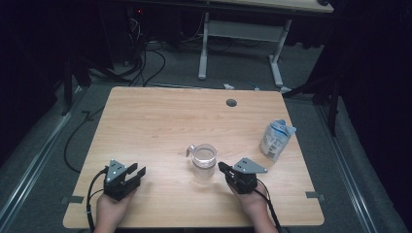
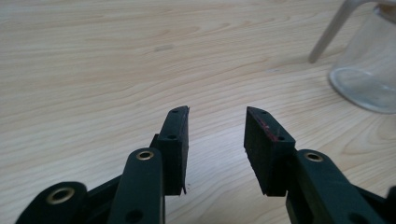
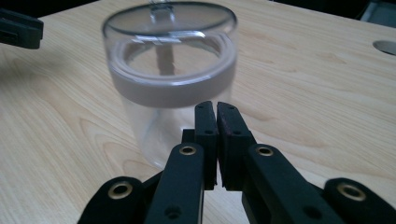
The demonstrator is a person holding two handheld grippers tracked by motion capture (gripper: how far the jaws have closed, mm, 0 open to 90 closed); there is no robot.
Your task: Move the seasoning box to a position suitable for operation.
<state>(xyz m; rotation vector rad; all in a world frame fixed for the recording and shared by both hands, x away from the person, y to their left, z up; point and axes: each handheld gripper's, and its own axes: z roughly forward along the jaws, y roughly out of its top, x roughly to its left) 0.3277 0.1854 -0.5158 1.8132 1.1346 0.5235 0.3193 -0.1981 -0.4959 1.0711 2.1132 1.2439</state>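
A clear glass jar (image 1: 203,161) with a clear lid and a grey seal band stands upright near the middle of the wooden table (image 1: 160,121), a wire clasp sticking out at its left. My right gripper (image 1: 222,168) rests just right of the jar, jaws shut with nothing between them; in the right gripper view the jar (image 3: 170,79) rises close ahead of that gripper (image 3: 216,106). My left gripper (image 1: 136,170) lies at the front left, open and empty. The left gripper view shows its jaws (image 2: 217,112) apart over bare wood, with the jar (image 2: 369,70) off to the upper right.
A small white and blue pouch (image 1: 276,140) stands at the table's right edge. A round cable hole (image 1: 231,102) sits near the far edge. Beyond the table are a white desk frame (image 1: 240,39) and loose cables (image 1: 141,63) on the floor.
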